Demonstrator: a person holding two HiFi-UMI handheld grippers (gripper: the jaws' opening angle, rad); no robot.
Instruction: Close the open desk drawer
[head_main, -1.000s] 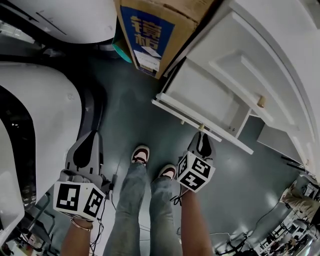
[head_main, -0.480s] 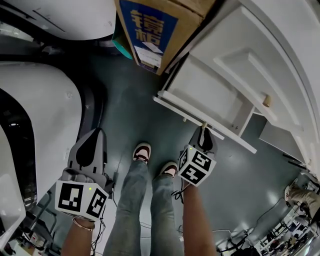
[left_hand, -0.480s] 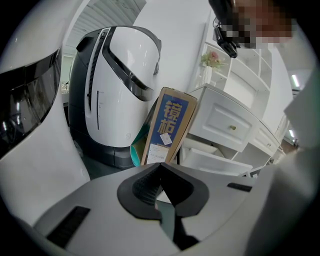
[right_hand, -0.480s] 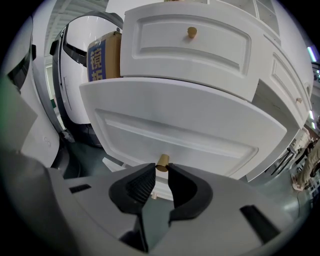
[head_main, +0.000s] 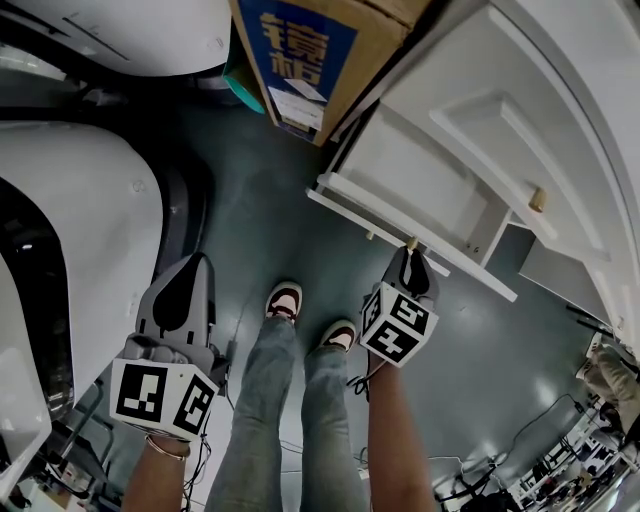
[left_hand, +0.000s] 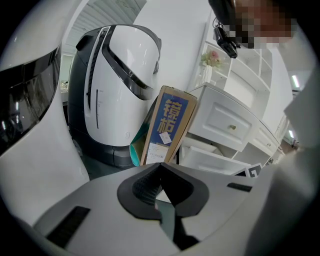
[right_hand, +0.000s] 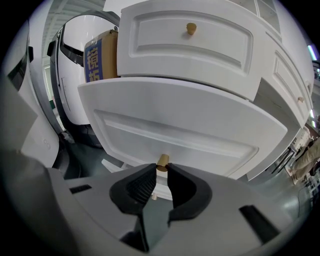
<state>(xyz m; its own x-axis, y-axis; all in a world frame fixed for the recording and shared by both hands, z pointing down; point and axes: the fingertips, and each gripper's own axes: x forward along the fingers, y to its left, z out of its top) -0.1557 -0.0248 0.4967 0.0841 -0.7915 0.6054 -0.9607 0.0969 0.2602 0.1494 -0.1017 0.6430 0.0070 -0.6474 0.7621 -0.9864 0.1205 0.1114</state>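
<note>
The white desk drawer (head_main: 345, 200) stands pulled out over the grey floor, its front panel (right_hand: 175, 130) filling the right gripper view. A small wooden knob (right_hand: 162, 160) sticks out of that panel, also seen in the head view (head_main: 411, 243). My right gripper (right_hand: 161, 167) points down at the knob; its jaws have just been closing and the tips now pinch the knob's end. In the head view the right gripper (head_main: 410, 258) touches the drawer's front edge. My left gripper (head_main: 193, 265) hangs low at the left, shut and empty (left_hand: 160, 165).
A closed upper drawer with its own knob (right_hand: 190, 28) sits above the open one. A cardboard box (head_main: 300, 60) leans beside the desk. A big white rounded machine (head_main: 80, 230) fills the left side. The person's shoes (head_main: 283, 303) stand between the grippers.
The right gripper has crept up to the drawer front and its jaws have narrowed onto the knob. The left gripper has stayed where it was.
</note>
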